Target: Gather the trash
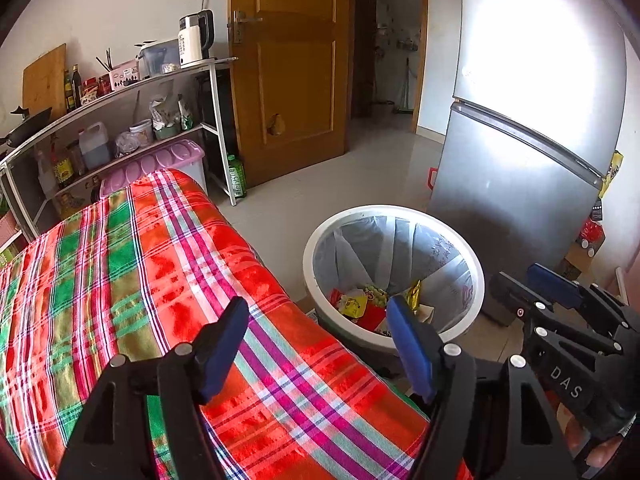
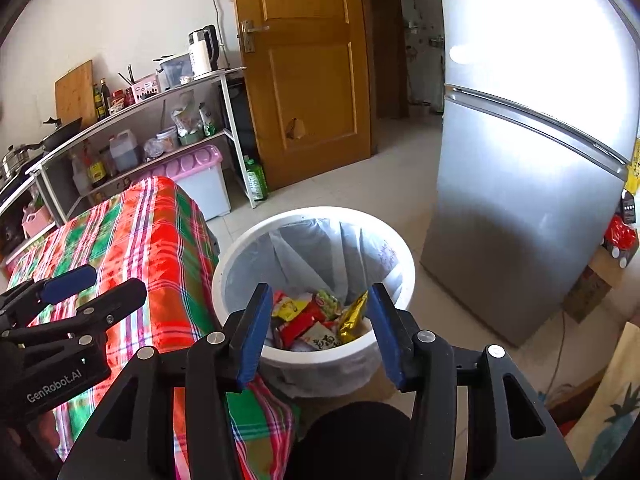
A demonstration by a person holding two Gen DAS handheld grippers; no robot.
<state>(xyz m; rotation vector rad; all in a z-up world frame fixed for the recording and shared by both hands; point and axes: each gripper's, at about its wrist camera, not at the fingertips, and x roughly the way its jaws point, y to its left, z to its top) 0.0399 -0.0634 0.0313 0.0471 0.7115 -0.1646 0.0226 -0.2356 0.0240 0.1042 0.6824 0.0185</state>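
White lined bin (image 2: pixel 312 364), upright on floor, colourful wrappers (image 2: pixel 316 322) inside

A home kitchen: fridge (image 1: pixel 520 152), kettle (image 1: pixel 195 38), pan-laden shelf (image 1: pixel 120 92) (oil bottles too), wooden door (image 1: pixel 288 64).

"DAS", "GenRobot.AI" on tongs (image 1: pixel 516 280)

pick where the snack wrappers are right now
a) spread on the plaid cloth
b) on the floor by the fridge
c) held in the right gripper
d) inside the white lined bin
d: the colourful snack wrappers lie at the bottom of the white bin, inside its pale liner, while the plaid cloth has none on it and both the right gripper and the left gripper are open and hold nothing.
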